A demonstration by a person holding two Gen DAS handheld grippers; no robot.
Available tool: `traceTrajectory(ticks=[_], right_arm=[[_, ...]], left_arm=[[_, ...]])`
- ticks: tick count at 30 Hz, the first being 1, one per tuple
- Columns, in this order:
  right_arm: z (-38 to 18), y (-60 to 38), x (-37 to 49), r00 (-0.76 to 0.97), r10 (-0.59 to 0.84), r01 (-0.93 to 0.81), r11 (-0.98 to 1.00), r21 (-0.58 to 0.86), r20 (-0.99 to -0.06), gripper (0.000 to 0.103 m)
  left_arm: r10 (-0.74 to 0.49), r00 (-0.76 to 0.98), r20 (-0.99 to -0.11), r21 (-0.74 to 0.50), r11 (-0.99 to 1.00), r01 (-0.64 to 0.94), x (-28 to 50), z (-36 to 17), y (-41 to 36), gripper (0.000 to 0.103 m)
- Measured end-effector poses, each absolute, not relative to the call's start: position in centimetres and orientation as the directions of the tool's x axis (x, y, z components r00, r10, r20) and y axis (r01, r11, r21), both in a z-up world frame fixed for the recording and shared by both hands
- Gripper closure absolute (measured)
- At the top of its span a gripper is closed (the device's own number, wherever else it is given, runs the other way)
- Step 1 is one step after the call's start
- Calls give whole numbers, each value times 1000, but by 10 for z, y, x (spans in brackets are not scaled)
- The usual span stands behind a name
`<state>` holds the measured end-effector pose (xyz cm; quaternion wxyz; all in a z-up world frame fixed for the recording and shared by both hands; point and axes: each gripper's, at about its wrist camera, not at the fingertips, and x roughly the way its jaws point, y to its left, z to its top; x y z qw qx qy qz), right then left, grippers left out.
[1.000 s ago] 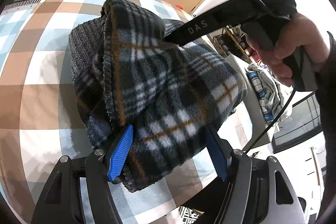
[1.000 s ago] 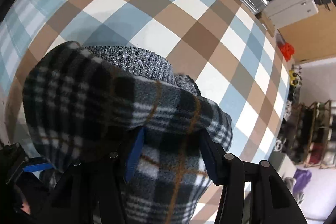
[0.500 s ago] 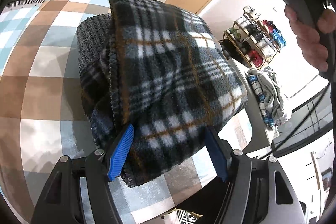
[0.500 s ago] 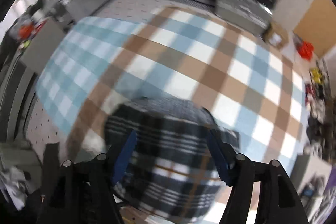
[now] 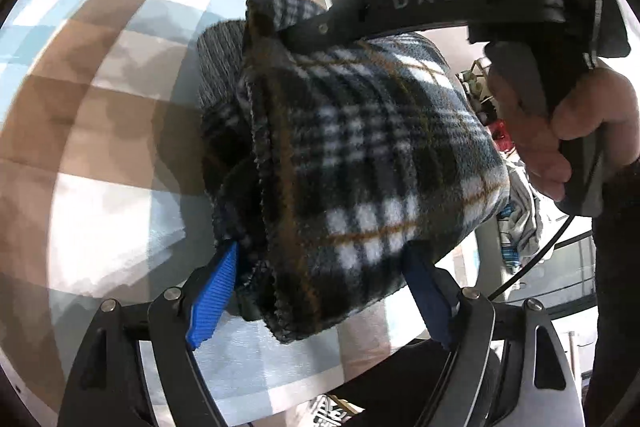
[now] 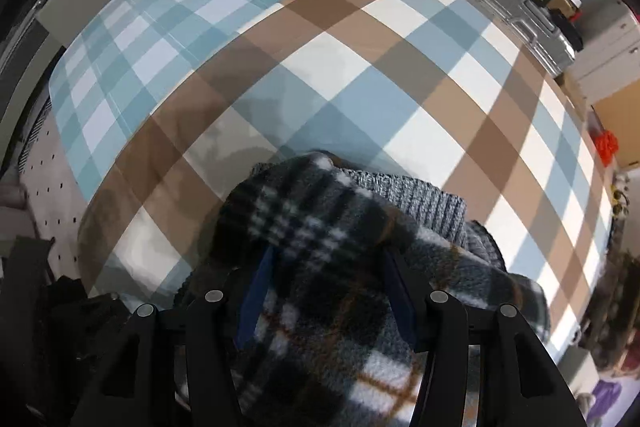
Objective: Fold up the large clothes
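We see the folded plaid fleece [image 5: 360, 163] on the checked counter [image 5: 100, 115]: left gripper [image 5: 320, 291] just widened around its near end, right gripper [image 6: 326, 291] closing onto it

Table surface covered by a checked cloth [image 6: 360, 39] in brown, blue and white squares. Folded plaid fleece garment [image 5: 360, 155] lying on a grey ribbed knit [image 6: 424, 199], near the cloth's edge.

Black, white and orange plaid fleece [image 5: 360, 155], grey ribbed knit [image 6: 420, 199], blue-brown-white checked cloth [image 6: 320, 39], blue pads [image 5: 212, 299]
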<state>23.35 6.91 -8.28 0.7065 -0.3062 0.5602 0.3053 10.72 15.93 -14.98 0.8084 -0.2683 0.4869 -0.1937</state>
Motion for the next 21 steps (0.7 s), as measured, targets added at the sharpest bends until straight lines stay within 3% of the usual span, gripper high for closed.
traceTrajectory(ticks=[11, 14, 17, 21], right_arm=[[-62, 60, 221, 280, 157, -778, 616, -128, -947, 39], [-32, 36, 223, 260, 273, -744, 668, -12, -926, 30], [-6, 5, 216, 225, 419, -726, 674, 136, -880, 28], [14, -39, 201, 276, 476, -709, 688, 158, -835, 28]], left_arm=[[-563, 465, -683, -614, 787, 50, 99, -142, 151, 24], [-543, 484, -686, -592, 804, 63, 91, -134, 147, 24], [-530, 496, -688, -578, 813, 68, 88, -132, 147, 24], [-532, 502, -682, -594, 803, 45, 90, -135, 151, 24]])
